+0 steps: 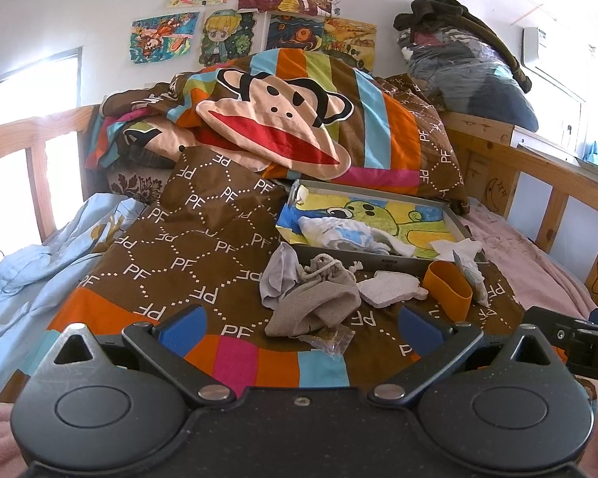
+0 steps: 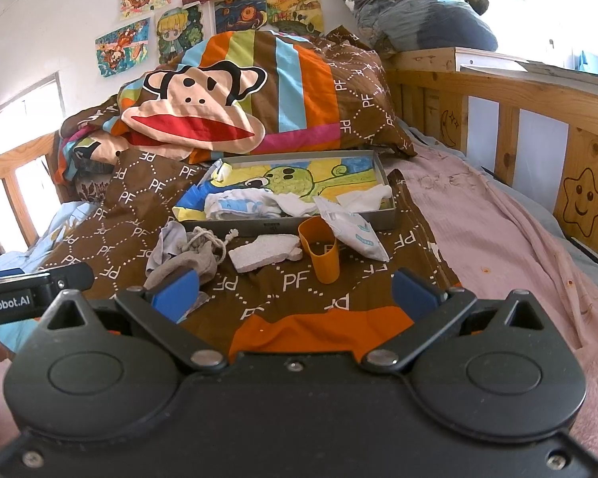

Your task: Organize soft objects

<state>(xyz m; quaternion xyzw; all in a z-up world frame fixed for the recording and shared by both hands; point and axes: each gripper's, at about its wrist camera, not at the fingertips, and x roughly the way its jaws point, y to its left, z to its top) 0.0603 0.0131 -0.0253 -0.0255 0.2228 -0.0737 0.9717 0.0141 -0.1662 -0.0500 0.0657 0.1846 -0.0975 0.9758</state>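
Linen drawstring pouch [image 1: 313, 302] lies crumpled on brown PF quilt [image 1: 203, 239], just before grey tray [image 1: 456, 215], grey rag [image 1: 277, 279] touching its far-left side. Our left gripper [image 1: 299, 324] spread wide, empty, low over pouch. Right gripper [image 2: 293, 288] likewise spread, empty, facing orange cup [image 2: 323, 249] and white foam piece [image 2: 265, 257]. We judge pouch first: close on bunched middle, avoid plastic sachet [image 1: 331, 338] under near edge, lift clear, lay in tray beside folded white cloths [image 1: 353, 235].

Coarse beige cloth pouch [image 1: 319, 302], smooth orange plastic cup [image 2: 323, 253], matt grey tray [image 2: 386, 215], knotty wooden rail [image 2: 538, 119]
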